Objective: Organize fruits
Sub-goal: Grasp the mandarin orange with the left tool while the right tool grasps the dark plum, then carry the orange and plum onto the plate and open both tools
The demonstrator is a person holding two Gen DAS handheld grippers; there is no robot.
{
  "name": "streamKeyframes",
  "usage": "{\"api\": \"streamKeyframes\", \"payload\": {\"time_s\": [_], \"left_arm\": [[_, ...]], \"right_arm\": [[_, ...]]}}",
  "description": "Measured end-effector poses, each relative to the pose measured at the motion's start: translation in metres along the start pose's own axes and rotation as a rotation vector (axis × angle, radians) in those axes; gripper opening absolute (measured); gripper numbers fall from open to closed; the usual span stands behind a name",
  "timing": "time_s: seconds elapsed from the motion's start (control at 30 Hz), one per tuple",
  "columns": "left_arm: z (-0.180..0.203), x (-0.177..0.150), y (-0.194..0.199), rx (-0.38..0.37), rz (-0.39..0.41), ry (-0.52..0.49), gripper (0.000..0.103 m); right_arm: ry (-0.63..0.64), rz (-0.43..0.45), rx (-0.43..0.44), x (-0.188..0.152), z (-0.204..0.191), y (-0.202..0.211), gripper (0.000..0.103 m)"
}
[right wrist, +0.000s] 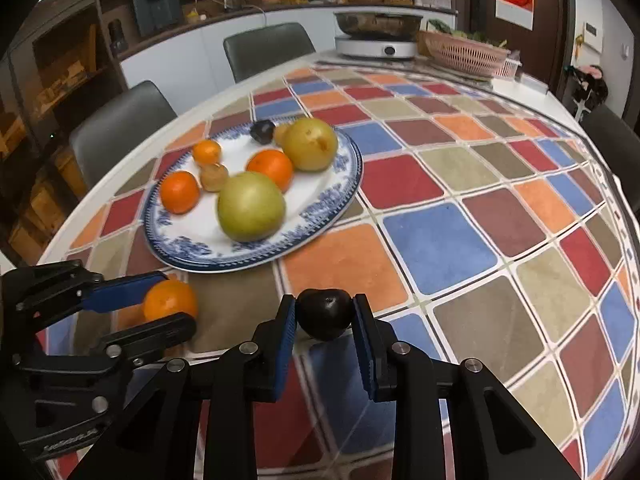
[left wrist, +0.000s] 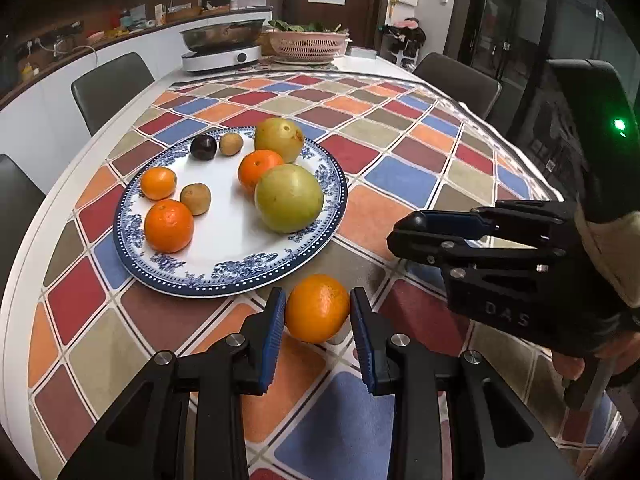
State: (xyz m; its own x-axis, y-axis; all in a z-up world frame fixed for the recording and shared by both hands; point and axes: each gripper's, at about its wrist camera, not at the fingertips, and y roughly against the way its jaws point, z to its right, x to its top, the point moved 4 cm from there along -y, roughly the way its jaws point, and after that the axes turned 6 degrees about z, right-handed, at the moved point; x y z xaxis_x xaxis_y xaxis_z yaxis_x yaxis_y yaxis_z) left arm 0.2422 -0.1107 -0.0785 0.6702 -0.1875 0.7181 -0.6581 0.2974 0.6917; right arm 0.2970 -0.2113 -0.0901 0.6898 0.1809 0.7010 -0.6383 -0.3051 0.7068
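Observation:
A blue-and-white plate (left wrist: 224, 276) (right wrist: 208, 258) on the checked tablecloth holds three oranges, two big green-yellow fruits, two small brown fruits and a dark plum. Just in front of the plate, my left gripper (left wrist: 318, 302) (right wrist: 160, 308) is shut on an orange (left wrist: 317, 309) (right wrist: 170, 300) that rests on the cloth. To its right, my right gripper (right wrist: 324, 306) (left wrist: 404, 232) is shut on a dark plum (right wrist: 325, 314), both blue pads pressing its sides. In the left wrist view the plum is hidden behind the right gripper's fingers.
At the table's far end stand an induction cooker with a steel pot (left wrist: 222, 46) (right wrist: 378, 36) and a pink basket of greens (left wrist: 308, 42) (right wrist: 464, 54). Grey chairs (left wrist: 110, 88) (right wrist: 120, 124) line the left edge. A hand (left wrist: 608, 240) holds the right gripper.

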Motion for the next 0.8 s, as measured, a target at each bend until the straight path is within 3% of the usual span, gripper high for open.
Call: {"api": "streamKeyframes", "payload": {"time_s": [0.8], "left_arm": [[-0.030, 0.003, 0.072, 0.064, 0.102, 0.021, 0.033]], "right_arm": [[0.005, 0.126, 0.042, 0.009, -0.066, 0.066, 0.029]]}}
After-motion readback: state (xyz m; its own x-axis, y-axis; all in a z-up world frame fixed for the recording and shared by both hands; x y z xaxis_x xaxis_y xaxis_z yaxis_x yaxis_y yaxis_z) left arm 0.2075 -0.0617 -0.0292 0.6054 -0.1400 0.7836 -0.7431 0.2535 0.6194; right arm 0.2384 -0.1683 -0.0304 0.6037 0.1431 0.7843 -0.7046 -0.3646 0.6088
